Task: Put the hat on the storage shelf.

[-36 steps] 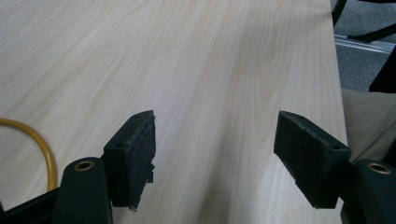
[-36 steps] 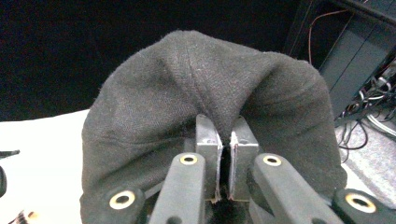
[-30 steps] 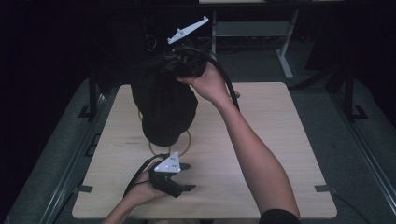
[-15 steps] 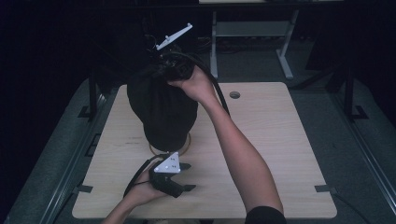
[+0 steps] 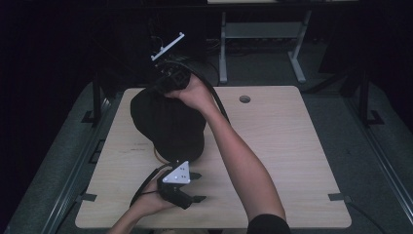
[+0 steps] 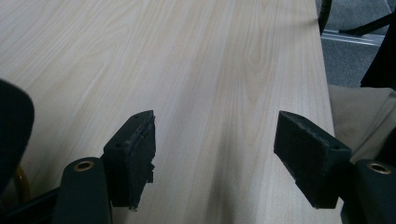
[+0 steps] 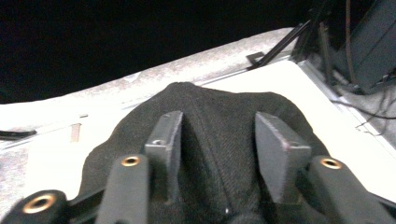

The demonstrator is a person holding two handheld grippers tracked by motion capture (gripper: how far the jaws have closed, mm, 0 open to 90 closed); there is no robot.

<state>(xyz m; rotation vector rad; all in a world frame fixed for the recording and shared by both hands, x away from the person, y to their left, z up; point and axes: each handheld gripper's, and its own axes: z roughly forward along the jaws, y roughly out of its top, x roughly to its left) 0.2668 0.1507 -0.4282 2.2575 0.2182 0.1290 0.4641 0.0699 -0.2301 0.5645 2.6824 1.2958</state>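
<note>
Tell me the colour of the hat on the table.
Black; the hat shows best in the right gripper view, where its woven fabric reads clearly.

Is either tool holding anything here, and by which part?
The right tool grips a fold of the black fabric hat at its far top. The left tool is open over bare table.

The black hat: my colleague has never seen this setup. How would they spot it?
Start at the light wooden table; on its left half, the black hat is a dark fabric mound. The right gripper is at its far edge, while the left gripper lies apart.
</note>
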